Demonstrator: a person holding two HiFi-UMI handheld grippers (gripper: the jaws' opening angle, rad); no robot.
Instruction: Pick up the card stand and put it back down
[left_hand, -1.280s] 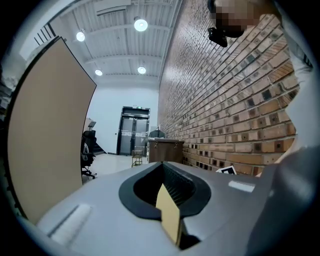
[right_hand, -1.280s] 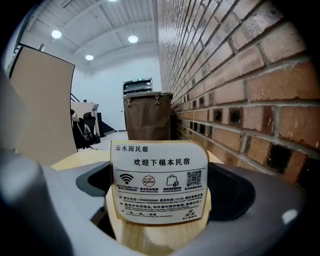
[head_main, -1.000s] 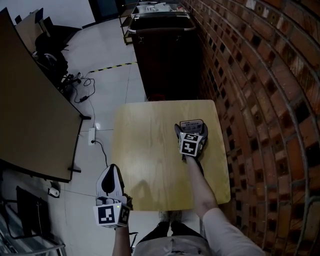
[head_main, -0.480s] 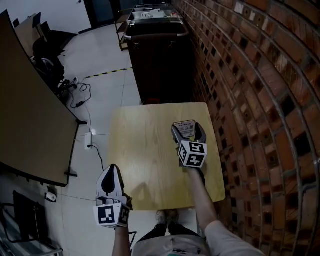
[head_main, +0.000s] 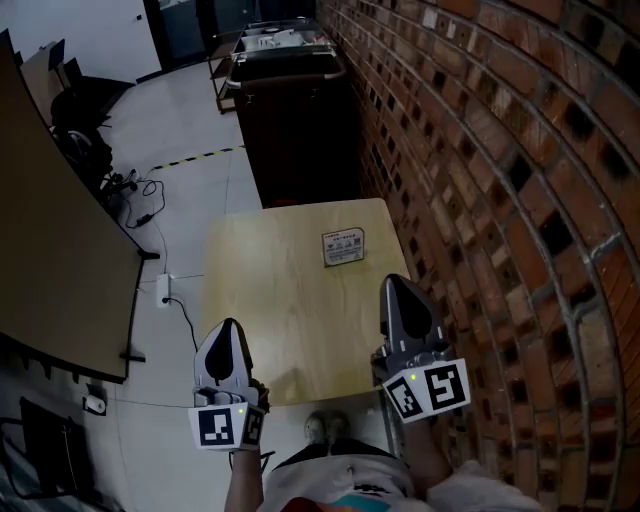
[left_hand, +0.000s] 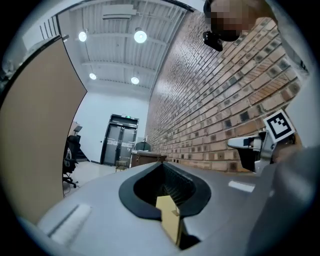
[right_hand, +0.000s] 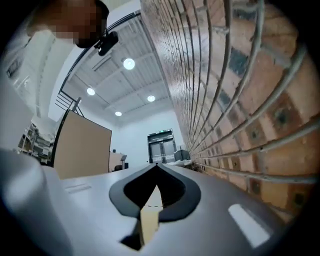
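The card stand (head_main: 343, 246), a small white printed card in a holder, stands upright on the far right part of the light wooden table (head_main: 260, 300), with nothing touching it. My right gripper (head_main: 392, 281) hovers over the table's near right corner, well back from the stand. Its jaws have just closed, and they meet at the tip in the right gripper view (right_hand: 156, 165) with nothing between them. My left gripper (head_main: 227, 326) hangs at the table's near left edge, shut and empty (left_hand: 162, 164). The left gripper view also catches the right gripper (left_hand: 265, 142) against the brick wall.
A brick wall (head_main: 480, 200) runs close along the table's right side. A dark cabinet (head_main: 290, 120) stands just beyond the far edge. A brown partition panel (head_main: 50, 250) is at the left, with cables and a power strip (head_main: 165, 290) on the floor between.
My right gripper has drawn back from around the card stand to the near right corner, risen and gone from open to shut. The stand stays on the table. The left gripper rose a little.
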